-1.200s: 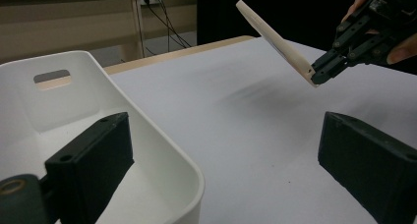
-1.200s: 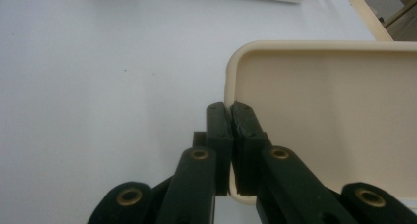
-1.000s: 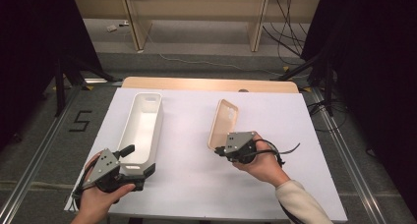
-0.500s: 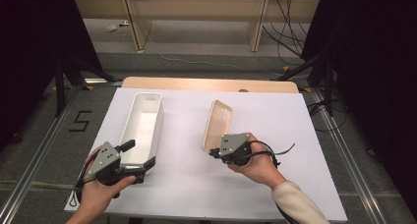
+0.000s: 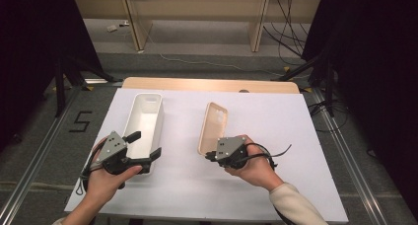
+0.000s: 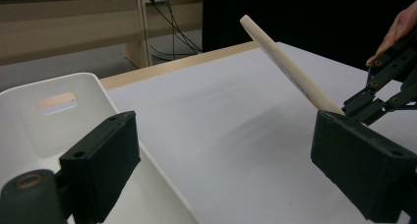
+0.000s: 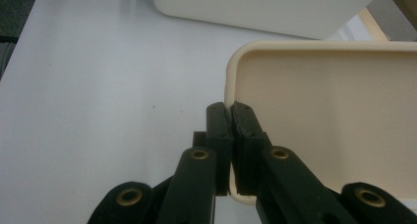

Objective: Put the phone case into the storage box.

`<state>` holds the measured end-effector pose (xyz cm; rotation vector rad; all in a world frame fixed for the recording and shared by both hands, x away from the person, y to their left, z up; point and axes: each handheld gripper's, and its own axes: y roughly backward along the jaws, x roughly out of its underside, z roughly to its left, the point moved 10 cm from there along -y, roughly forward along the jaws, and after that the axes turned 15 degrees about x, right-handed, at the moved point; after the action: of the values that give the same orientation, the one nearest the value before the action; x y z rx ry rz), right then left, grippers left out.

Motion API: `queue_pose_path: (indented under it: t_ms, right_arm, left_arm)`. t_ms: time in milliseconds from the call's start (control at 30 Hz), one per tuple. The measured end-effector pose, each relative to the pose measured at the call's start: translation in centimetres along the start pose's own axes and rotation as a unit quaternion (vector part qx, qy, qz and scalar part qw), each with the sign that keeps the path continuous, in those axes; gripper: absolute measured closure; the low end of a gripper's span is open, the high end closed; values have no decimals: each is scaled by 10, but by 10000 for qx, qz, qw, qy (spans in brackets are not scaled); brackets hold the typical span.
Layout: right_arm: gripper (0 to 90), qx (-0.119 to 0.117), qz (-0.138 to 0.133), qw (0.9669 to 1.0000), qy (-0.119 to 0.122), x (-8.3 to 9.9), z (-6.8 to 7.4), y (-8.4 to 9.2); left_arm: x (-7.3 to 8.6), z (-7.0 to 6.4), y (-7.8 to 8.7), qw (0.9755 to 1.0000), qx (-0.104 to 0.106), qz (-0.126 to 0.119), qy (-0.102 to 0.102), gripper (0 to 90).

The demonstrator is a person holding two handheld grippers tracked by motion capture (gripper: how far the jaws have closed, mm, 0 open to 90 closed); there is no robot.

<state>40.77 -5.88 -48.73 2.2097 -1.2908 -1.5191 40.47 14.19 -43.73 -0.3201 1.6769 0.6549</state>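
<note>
**Lid clamped by its near rim, white bin beside it**

Lid (image 5: pixel 211 126), beige, long with rounded corners: raised off the white table sheet (image 5: pixel 276 116) and tilted, its near end pinched at the rim. Placed just right of the table's centre, long axis running from six towards twelve o'clock. In the left gripper view it rises as a slanted beige edge (image 6: pixel 285 62) towards one o'clock.

Right gripper (image 5: pixel 213 156): nearest item on the right, held in the person's right hand (image 5: pixel 254 166) at about five o'clock from centre. Jaws brought together on the lid's rim, one pad on each face of the edge, as the right gripper view shows at the lid's corner (image 7: pixel 235 71). Cable trails off to three o'clock.

Left gripper (image 5: pixel 145 148): nearest item on the left, held in the left hand (image 5: pixel 106 178) at about seven o'clock. Jaws stand wide apart with nothing between them and have just been closing a little. One jaw sits over the near end of the bin, the other over bare sheet.

Bin (image 5: pixel 143 124), white, long and deep, open-topped: rests on the sheet at nine o'clock from the lid, parallel to it and apart from it. A slot handle (image 6: pixel 57 102) is cut in its far end wall.

Wooden table edge (image 5: pixel 207 84): bare strip beyond the sheet at twelve o'clock.
</note>
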Motion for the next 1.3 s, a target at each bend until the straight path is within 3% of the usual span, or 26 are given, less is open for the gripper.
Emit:
queue_pose_path:
  t_ms: [100, 367, 433, 667, 1300]
  right_arm:
    - [882, -74, -36, 10000, -25, -3, 3, 1]
    - [882, -50, -79, 9999, 103, -7, 6, -2]
    - [882, -156, -67, 9998, 51, -8, 10, -1]
    - [881, -161, -64, 9998, 88, -9, 13, -2]
    - [882, -273, -86, 9994, 195, -15, 22, -7]
  left_arm:
    - [-4, 1, -4, 10000, 33, 38, -58, 104]
    - [-11, 4, -15, 9999, 42, 94, 1, 112]
    - [-14, 5, -18, 9999, 50, 125, -4, 114]
    - [-19, 5, -29, 9998, 80, 186, 47, 119]
    - [-38, -5, -67, 9985, 393, 375, 117, 151]
